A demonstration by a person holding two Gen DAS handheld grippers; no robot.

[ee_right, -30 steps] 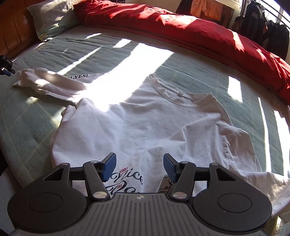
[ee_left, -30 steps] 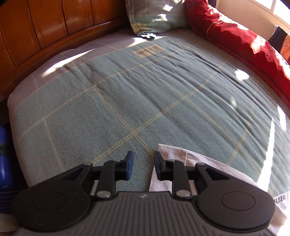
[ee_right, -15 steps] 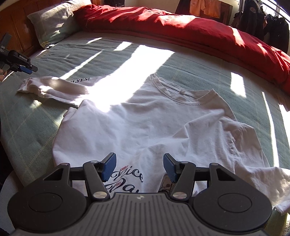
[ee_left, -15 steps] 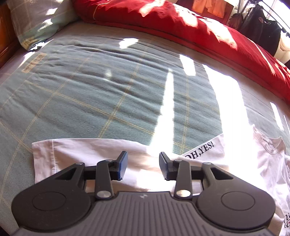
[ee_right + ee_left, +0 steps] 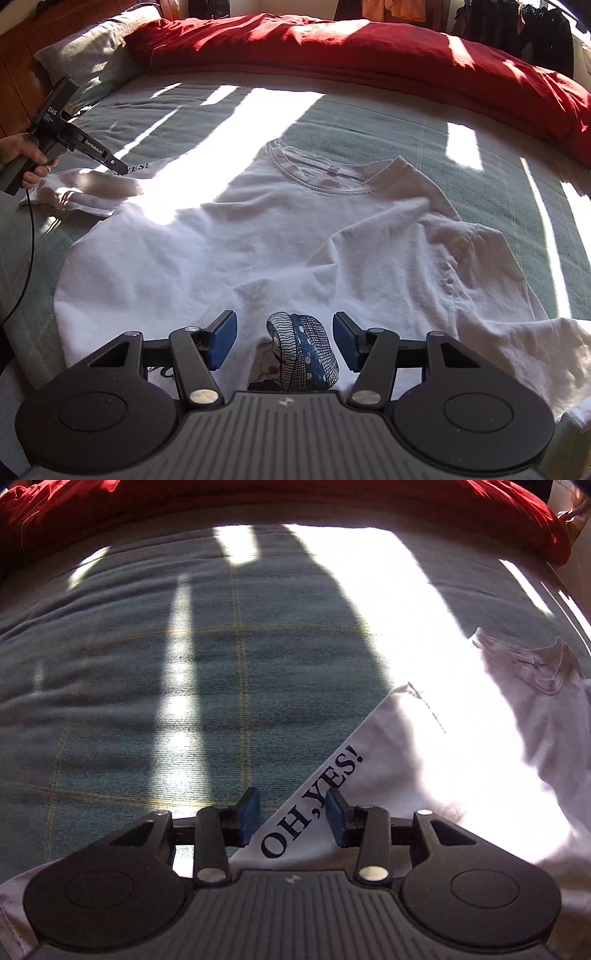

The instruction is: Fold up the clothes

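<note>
Left gripper: jaws parted and gripping nothing, angled down over the white strip printed "OH, YES!". Strip edge running diagonally between the two blue pads; left pad over green sheet, right pad over white cloth. No pad seen pressing on fabric. Seen from the right wrist, same gripper held in a hand, tip just over the bunched left sleeve.

T-shirt spread flat ahead of the right gripper, collar at the far end, hem nearest the jaws. Right gripper: jaws wide apart, empty, hovering above the shirt's lower part. Printed figure lying directly between the two blue pads, below them. Right sleeve beyond the right pad, creased.

Red quilt well beyond the collar. No containers anywhere.
</note>
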